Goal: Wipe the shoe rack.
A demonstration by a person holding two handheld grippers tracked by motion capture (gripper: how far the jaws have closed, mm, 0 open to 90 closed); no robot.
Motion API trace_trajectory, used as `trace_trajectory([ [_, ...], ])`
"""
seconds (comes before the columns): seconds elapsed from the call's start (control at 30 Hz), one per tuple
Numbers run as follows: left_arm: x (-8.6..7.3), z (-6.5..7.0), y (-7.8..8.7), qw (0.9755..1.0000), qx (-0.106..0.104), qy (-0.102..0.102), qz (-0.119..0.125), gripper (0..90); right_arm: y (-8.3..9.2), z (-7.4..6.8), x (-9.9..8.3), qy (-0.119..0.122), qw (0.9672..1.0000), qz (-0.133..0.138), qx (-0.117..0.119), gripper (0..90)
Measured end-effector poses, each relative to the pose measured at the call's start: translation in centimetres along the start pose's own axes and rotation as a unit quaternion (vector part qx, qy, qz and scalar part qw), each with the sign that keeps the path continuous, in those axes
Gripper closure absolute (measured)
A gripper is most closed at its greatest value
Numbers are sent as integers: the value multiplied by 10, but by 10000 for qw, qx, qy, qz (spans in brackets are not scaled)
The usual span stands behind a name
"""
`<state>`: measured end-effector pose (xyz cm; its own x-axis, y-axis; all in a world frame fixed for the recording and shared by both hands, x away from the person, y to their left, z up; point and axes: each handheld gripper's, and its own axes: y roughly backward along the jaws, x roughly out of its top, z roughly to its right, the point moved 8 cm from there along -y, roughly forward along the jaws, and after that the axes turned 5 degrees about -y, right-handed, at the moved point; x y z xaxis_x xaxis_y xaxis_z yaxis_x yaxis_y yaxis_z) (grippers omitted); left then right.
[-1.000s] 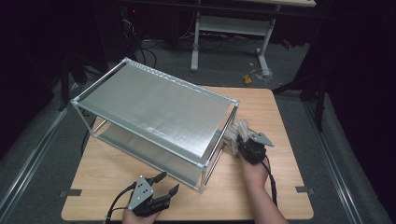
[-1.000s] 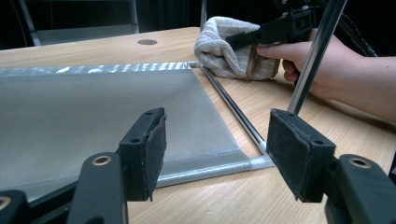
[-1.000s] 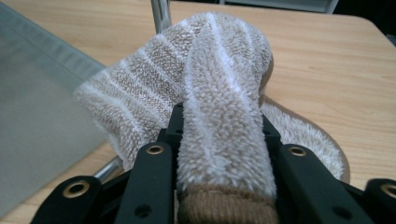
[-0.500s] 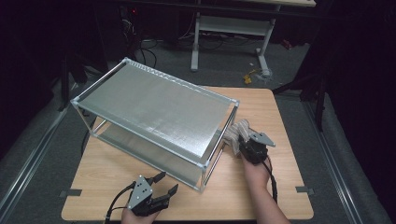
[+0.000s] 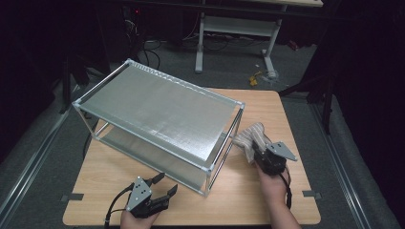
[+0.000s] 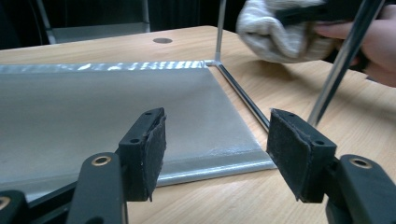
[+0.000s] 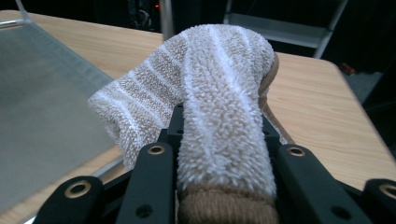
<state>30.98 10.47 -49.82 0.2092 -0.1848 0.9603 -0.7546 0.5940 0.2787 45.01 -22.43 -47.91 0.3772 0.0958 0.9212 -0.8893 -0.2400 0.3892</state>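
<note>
Between the right gripper's (image 7: pixel 219 154) black jaws a rolled striped towel (image 7: pixel 210 93) is sitting clamped, beige terry with white bands, its brown hem poking out at the bottom of the right gripper view and its free end flopping out past the jaw tips. From the high view the right gripper (image 5: pixel 258 151) is hovering at the right end of a two-tier metal shelf rack (image 5: pixel 157 105), the towel (image 5: pixel 248 136) hanging just beside the rack's corner post, near the upper shelf edge; cannot tell if cloth is touching the post. Left gripper (image 6: pixel 217 149) is resting low near the front edge of the wooden table (image 5: pixel 286 109), jaws standing apart with nothing between the pads, aiming at the rack's lower shelf (image 6: pixel 116 112). Left gripper view is also catching the towel (image 6: pixel 275 32) farther off behind a slanted rack post, with the person's right hand (image 6: pixel 369 42) around it. In the high view the left gripper (image 5: pixel 160 188) is sitting just in front of the rack's near corner, well apart from the towel. Rack is standing diagonally across the table, both shelves bare silver sheet
</note>
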Motion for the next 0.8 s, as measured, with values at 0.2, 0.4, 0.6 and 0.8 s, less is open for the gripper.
trace_trajectory([
  [0.2,0,-6,1,10000,65,17,-31,377,8,40,-15,-87,9987,-219,-445,685],
  [0.4,-2,-8,-1,10000,41,43,-62,378,0,77,-44,-234,9936,-709,-849,645],
  [0.6,-2,-8,-1,9999,30,60,-75,378,-4,81,-57,-254,9924,-866,-832,527],
  [0.8,-2,-8,-1,9999,29,74,-75,378,11,68,-29,-167,9970,-382,-648,387],
])
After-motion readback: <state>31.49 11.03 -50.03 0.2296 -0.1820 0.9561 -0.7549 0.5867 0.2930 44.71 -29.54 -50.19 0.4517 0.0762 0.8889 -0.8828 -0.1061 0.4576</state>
